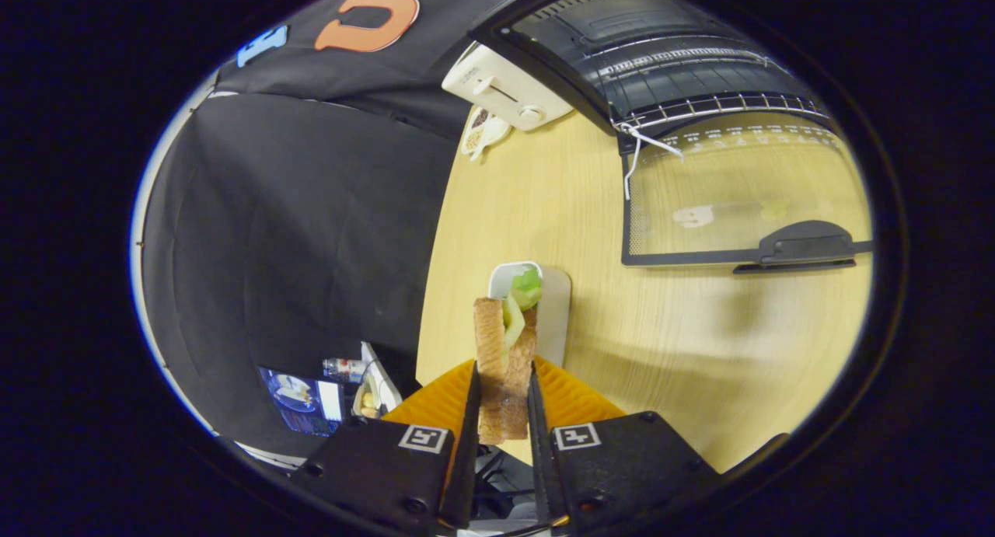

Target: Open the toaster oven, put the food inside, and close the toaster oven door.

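Sandwich (pixel 504 358) sits clamped between the gripper (pixel 504 413) fingers, lower centre of the frame. Two toasted bread slices stand on edge, green filling poking out at the far end. Both fingers press on the bread sides, so the gripper is grasping the sandwich; the near end of it runs down past the fingertips toward the gripper body.

Just beyond the sandwich's far end: a white rectangular plate (pixel 553 312) on the tabletop (pixel 699 343); the green filling overlaps its near rim in the view. Can't tell whether the sandwich touches the plate or is lifted off it.

Toaster oven (pixel 661 47) is in the upper right of the frame, well beyond the fingers and off to the right of the sandwich. Its door (pixel 738 195) is open, folded down flat over the tabletop, glass showing the wood through it, dark handle (pixel 801 245) at the near edge. Wire rack (pixel 715 106) visible at the cavity mouth. A white tie or cord (pixel 641 152) hangs at the door's left hinge corner.

Left of the oven, upper centre: a white pop-up toaster (pixel 505 90), with a small white dish (pixel 482 131) just in front of it holding something brownish, too small to tell.

Left side of the frame is black cloth wall (pixel 295 226). Lower left, below the tabletop edge: a bottle (pixel 346 366) and a few small items, blurred.
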A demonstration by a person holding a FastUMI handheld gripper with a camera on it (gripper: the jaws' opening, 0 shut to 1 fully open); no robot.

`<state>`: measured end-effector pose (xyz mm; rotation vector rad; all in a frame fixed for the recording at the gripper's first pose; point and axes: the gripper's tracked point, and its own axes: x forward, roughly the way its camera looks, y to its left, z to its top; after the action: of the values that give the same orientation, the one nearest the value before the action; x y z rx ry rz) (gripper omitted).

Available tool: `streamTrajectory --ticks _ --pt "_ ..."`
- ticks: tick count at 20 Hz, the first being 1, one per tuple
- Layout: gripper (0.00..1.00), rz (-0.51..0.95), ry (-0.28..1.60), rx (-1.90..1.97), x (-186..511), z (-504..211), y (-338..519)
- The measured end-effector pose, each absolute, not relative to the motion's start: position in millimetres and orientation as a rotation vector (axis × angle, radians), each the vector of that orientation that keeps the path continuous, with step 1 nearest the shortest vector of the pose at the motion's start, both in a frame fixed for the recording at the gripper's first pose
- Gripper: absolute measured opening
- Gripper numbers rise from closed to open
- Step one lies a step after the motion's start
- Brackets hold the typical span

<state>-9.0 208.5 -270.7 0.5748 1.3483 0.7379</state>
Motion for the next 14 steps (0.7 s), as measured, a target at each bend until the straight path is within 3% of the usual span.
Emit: streamTrajectory --ticks 7,14 --pt "0.35 0.772 1.233 0.774 8 -233 192" --pt "0.35 0.556 0.917 1.019 69 -221 143"
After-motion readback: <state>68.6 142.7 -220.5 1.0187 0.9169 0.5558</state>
